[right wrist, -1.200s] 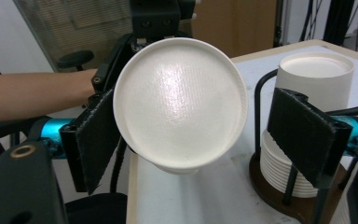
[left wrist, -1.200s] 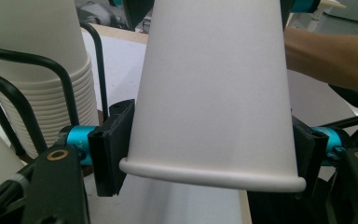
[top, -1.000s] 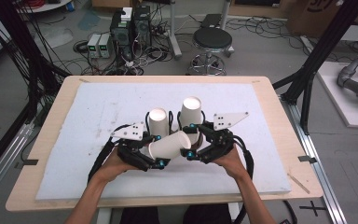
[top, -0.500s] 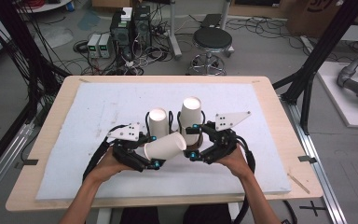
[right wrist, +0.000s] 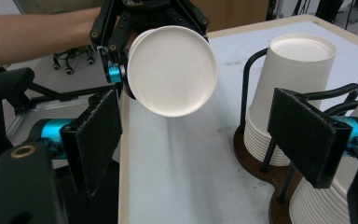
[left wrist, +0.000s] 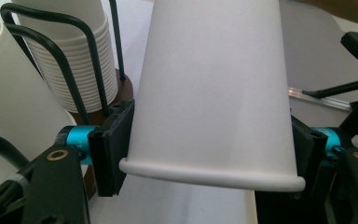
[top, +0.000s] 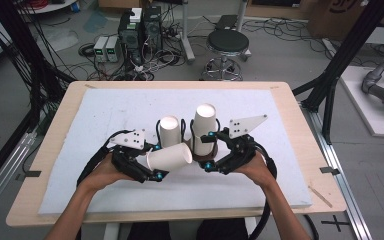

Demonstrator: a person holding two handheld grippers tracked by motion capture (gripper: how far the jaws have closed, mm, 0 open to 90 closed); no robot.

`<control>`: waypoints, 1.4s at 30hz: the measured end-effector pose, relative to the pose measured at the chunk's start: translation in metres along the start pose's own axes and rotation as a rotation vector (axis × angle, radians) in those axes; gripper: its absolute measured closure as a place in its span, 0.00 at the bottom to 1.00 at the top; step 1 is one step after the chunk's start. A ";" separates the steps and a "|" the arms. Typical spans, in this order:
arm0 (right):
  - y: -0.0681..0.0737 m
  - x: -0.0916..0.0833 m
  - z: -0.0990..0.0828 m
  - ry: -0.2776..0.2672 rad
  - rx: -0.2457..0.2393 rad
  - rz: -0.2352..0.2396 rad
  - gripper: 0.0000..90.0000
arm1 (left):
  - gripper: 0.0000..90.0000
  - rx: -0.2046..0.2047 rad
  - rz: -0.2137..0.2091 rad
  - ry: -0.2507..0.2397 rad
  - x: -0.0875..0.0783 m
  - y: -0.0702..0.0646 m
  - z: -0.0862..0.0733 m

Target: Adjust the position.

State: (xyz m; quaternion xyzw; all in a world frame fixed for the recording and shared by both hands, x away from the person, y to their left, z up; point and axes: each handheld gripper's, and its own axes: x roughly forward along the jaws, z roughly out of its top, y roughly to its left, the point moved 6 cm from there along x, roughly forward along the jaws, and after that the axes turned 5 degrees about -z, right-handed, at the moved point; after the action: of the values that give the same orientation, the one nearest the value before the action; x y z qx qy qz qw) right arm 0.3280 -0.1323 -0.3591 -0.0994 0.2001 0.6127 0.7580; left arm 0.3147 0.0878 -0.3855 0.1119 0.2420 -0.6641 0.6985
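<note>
Left gripper (top: 156,162) holds one white paper cup (top: 170,158) on its side, the two black jaws pressed against opposite sides of the cup just behind the rolled rim, as the left gripper view shows close up; there the cup (left wrist: 214,93) runs out past the top edge, so its closed end is cut off. In the right gripper view the same cup (right wrist: 171,70) faces the camera with its flat round bottom, and the left gripper behind it is largely hidden by that disc. Right gripper (top: 209,150) has its jaws spread wide with nothing between them; from its own camera the two black pads stand well apart, one at the left and one at the right, with bare white mat (right wrist: 186,177) between. In the high view this gripper sits just beside the foot of the cup holder (top: 200,150), and whether a jaw touches the wire or the base cannot be told. The holder has a dark brown base and black wire loops, and it carries two stacks of upturned white cups: a shorter stack (top: 169,131) on the left and a taller stack (top: 204,127) on the right. Rims are too fine in the high view to count the cups in each; the left gripper view shows many nested rims on one stack (left wrist: 81,65), partly crossed by wire. Two hands, two grippers, one loose cup held above the mat, just in front of the shorter stack. The mat lies on a wooden table (top: 300,130).
</note>
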 end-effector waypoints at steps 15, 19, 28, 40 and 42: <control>0.001 0.003 0.013 0.180 -0.092 -0.026 0.20 | 0.33 0.044 0.010 0.179 -0.008 0.000 0.013; 0.001 0.003 0.014 0.245 -0.121 -0.035 0.21 | 0.33 0.052 0.009 0.228 -0.010 0.001 0.015; 0.001 0.006 0.018 0.346 -0.167 -0.038 0.21 | 0.33 0.069 0.012 0.333 -0.012 0.003 0.018; 0.003 0.012 0.016 0.486 -0.209 -0.030 0.24 | 0.33 0.088 0.012 0.478 -0.009 0.005 0.017; 0.003 0.013 0.015 0.514 -0.218 -0.027 0.24 | 0.33 0.085 0.009 0.496 -0.008 0.006 0.015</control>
State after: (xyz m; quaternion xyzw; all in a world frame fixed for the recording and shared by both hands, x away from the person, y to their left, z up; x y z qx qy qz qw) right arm 0.3303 -0.1141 -0.3512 -0.3352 0.3176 0.5751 0.6753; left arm 0.3232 0.0883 -0.3694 0.3018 0.3773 -0.6228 0.6153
